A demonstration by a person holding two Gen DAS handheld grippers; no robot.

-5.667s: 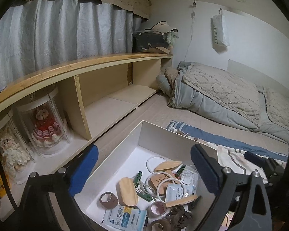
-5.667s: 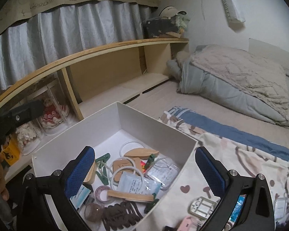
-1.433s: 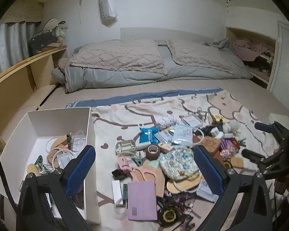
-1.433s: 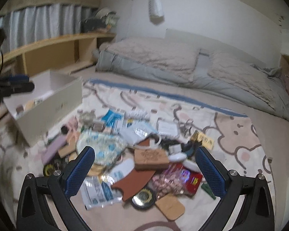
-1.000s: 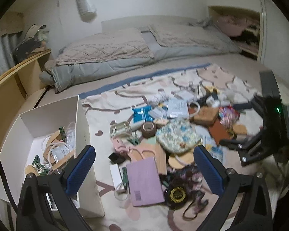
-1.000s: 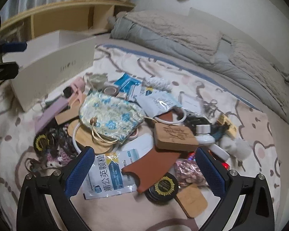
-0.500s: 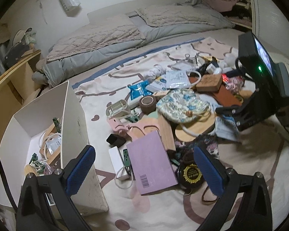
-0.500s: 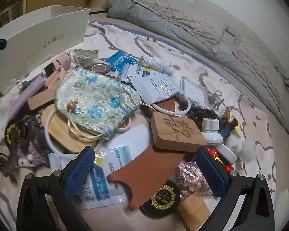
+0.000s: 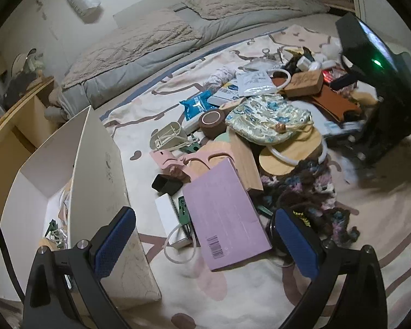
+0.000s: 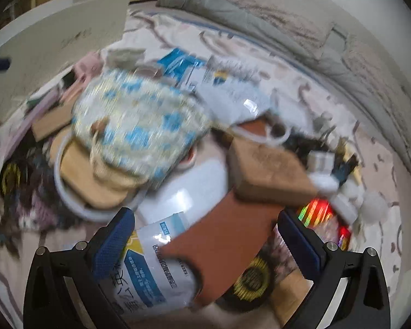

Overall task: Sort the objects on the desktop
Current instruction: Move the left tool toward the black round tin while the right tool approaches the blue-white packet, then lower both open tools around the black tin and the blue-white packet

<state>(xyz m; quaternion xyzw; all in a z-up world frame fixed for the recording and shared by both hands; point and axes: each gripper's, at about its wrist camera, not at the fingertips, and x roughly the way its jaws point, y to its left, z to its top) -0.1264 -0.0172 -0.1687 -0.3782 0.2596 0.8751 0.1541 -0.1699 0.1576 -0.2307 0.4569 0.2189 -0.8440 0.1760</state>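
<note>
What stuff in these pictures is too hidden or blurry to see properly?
- Right wrist view: motion blur smears the floral pouch and the wooden block; its carving is unreadable.
- Left wrist view: the white box wall hides most of its contents.
- Left wrist view: the pink box covers whatever lies beneath it.
- Left wrist view: the right gripper blocks the items behind it.

Open box [image 9: 96,170] at left on the blanket [image 9: 246,301]; small items inside, against its near wall. Clutter pile to its right. Flat notebook [image 9: 222,216] nearest, overlapping a wooden board [image 9: 245,159] behind it. Tape roll [image 9: 212,120] further back, drawstring pouch [image 9: 265,118] just right of it, lying on a round wooden lid [image 9: 290,150]. Engraved wooden block [image 9: 304,82] behind the pouch. Knitted piece [image 9: 309,192] right of the notebook. Folded quilt [image 9: 156,41] along the far side of the bed.
</note>
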